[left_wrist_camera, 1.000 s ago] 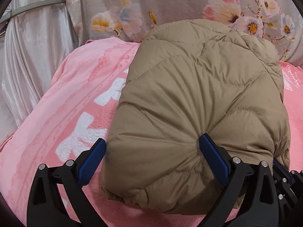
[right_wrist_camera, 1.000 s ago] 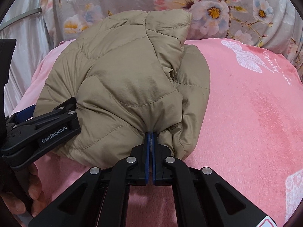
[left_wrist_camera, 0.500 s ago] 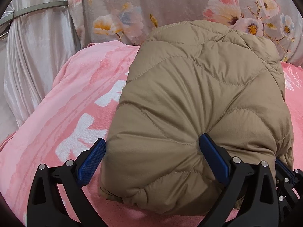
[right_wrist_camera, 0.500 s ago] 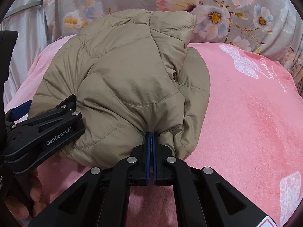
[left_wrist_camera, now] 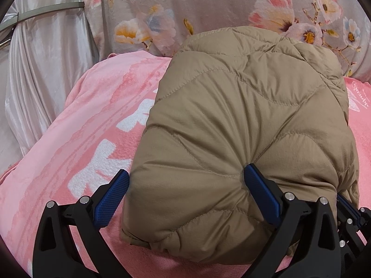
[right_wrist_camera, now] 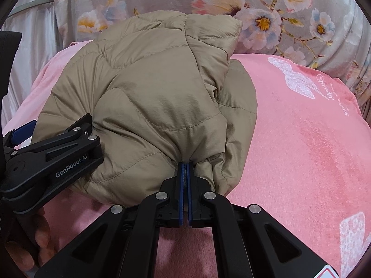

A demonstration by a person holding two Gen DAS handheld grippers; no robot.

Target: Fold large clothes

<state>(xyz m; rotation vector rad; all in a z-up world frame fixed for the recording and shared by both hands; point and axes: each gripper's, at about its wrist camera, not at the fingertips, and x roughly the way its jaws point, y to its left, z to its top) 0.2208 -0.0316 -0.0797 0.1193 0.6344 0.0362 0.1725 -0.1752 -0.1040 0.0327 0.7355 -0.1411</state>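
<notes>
Little moved: jacket (left_wrist_camera: pixel 241 139) stretches toward 12 o'clock; my right gripper (right_wrist_camera: pixel 185 185) clamps its near hem, my left gripper (left_wrist_camera: pixel 185 194) wide apart astride it

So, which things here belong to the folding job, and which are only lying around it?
Part of the job:
- tan quilted puffer jacket, folded into a bundle
- right tongs, shut on its near edge
- left tongs, open, astride the bundle

Just there:
- pink blanket underneath
- floral fabric behind
- silvery curtain at left
</notes>
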